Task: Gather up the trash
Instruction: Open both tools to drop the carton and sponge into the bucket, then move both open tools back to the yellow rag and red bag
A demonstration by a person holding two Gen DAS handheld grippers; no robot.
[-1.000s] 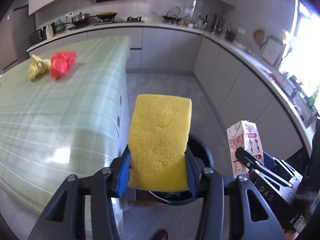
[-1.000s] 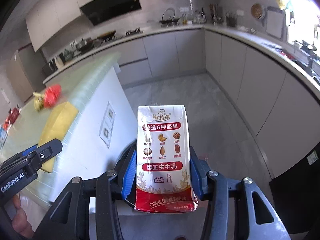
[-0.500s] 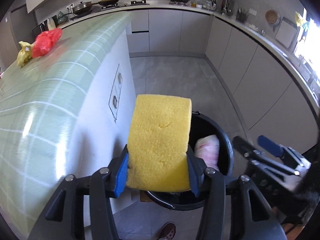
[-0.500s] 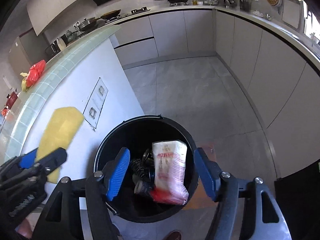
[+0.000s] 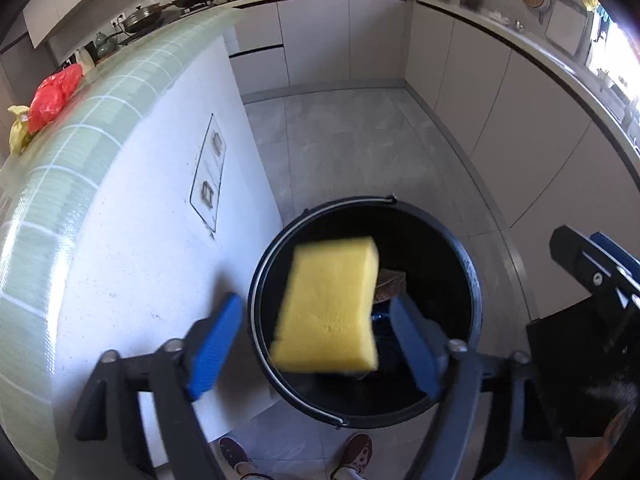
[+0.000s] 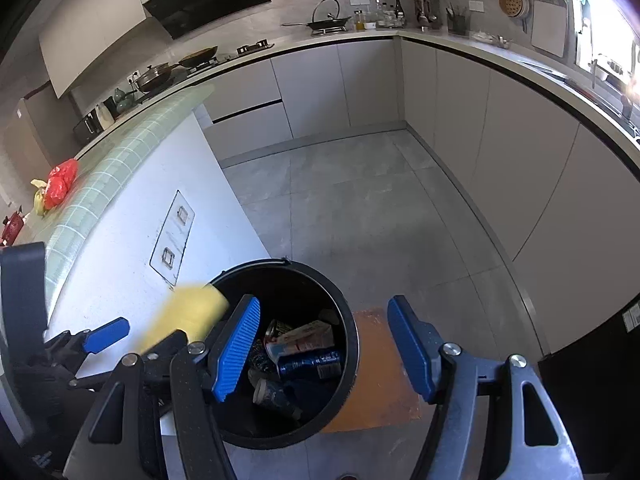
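Note:
A yellow sponge (image 5: 330, 306) is in mid-air over the black trash bucket (image 5: 474, 280), blurred and tilted, between the blue pads of my left gripper (image 5: 318, 342) but touching neither; those jaws are opening. In the right wrist view the sponge (image 6: 188, 314) shows as a yellow blur by the bucket's left rim (image 6: 354, 334). My right gripper (image 6: 326, 346) stands open over the bucket with nothing between its pads. Inside the bucket lie a milk carton (image 6: 306, 338), a blue can (image 6: 310, 364) and other trash.
A white kitchen island with a green tiled top (image 5: 92, 120) rises left of the bucket. On it lie a red bag (image 5: 54, 94) and a yellow bag (image 5: 18, 130). An orange mat (image 6: 380, 372) lies under the bucket. Grey cabinets line the far wall and the right side. A person's shoes (image 5: 356, 454) show below.
My left gripper opened and let go of the sponge, which now falls toward the bucket. The right gripper released the milk carton, which now lies in the bucket. Both hands sank lower.

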